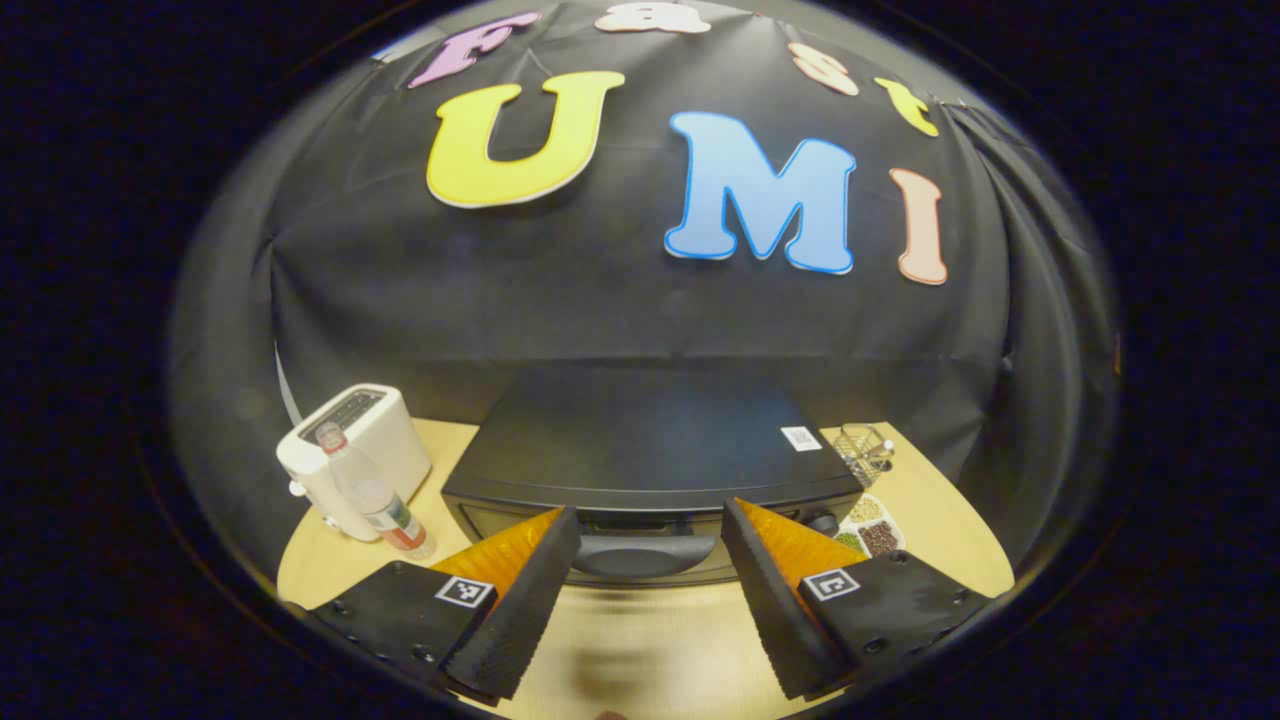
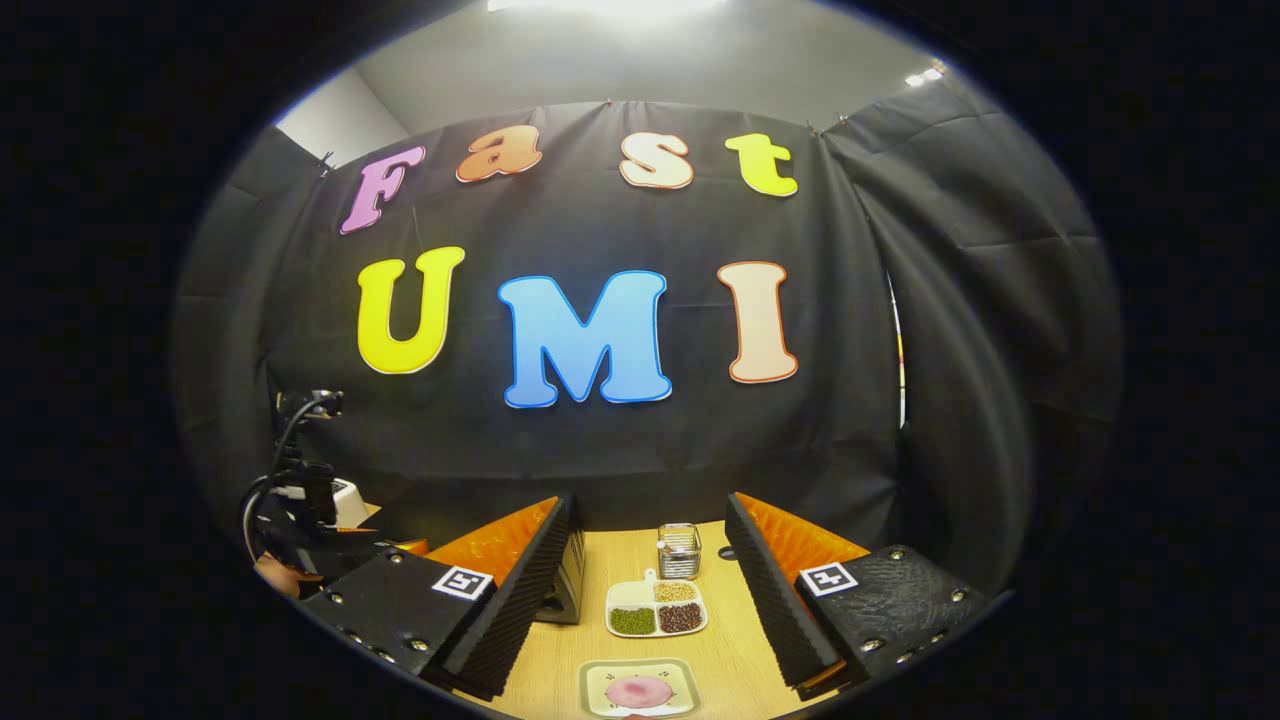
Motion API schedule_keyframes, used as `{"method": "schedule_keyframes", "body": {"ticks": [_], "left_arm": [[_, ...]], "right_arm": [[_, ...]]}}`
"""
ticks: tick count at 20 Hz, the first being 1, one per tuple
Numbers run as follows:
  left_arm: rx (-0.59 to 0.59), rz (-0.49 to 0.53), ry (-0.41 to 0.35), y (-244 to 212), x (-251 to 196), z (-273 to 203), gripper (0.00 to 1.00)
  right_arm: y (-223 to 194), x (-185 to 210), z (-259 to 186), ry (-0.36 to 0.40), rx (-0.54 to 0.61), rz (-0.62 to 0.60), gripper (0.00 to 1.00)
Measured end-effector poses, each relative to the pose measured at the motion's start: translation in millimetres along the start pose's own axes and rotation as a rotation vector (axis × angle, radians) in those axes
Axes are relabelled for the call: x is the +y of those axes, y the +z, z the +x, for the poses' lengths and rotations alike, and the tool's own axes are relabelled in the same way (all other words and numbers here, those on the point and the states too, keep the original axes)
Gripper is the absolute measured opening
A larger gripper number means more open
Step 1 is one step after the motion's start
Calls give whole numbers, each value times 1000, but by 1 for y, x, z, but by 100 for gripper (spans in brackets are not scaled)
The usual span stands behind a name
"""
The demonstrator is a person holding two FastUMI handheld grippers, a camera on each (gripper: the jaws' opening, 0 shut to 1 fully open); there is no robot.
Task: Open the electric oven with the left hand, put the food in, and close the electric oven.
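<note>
Pale wood forms the table on which everything is set. In the left gripper view, the left gripper is held spread wide and empty, its fingers flanking the handle of the oven, which lies just beyond the fingertips. The door is seen closed, so the opening step is judged not yet done. To the left of the oven, a bottle is stood against a white toaster; the two appear to touch.

In the right gripper view, the right gripper is likewise shown released and empty. Nearest it, a small plate carrying a pink food piece is placed at the table's front edge. Just behind, a divided tray is seen, with green beans, dark beans and pale grains in three compartments and one compartment apparently bare. Farther back, a wire holder is stood; its contents cannot be made out. A corner of the oven is glimpsed behind the left finger.

Risks, as judged: if the fingers are closed off-centre on the handle, slipping may result; if the door is pulled too sharply, the oven may be dragged forward toward the plate and tray.
</note>
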State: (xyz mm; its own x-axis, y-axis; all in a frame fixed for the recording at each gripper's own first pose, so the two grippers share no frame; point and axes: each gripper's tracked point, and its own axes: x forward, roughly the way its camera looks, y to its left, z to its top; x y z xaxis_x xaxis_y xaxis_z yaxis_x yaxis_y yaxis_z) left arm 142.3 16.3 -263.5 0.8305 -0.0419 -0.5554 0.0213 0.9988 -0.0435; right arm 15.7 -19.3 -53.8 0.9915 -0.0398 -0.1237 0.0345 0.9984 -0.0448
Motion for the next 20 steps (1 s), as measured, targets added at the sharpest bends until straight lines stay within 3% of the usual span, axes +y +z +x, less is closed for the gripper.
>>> {"method": "schedule_keyframes", "body": {"ticks": [1,3,7,8,9,11,17,20], "left_arm": [[13,10,8,-8,2,6,92],[48,10,10,-18,4,22,100],[41,67,34,-18,6,34,96],[37,88,35,-21,6,35,100],[27,92,35,-21,6,33,92],[33,61,30,-23,6,31,100],[56,67,22,-45,5,4,97],[75,74,22,-63,5,-10,100]], "right_arm": [[-2,0,1,-3,7,-5,96],[-1,1,1,-5,8,-11,96],[-1,2,-1,-16,0,-24,96],[-2,2,-2,-19,4,-23,96],[-4,2,-3,-21,9,-21,96],[-8,3,-6,-23,17,-13,96],[-3,9,-13,-14,-2,-7,96],[-1,11,-16,-2,-7,-8,96]]}}
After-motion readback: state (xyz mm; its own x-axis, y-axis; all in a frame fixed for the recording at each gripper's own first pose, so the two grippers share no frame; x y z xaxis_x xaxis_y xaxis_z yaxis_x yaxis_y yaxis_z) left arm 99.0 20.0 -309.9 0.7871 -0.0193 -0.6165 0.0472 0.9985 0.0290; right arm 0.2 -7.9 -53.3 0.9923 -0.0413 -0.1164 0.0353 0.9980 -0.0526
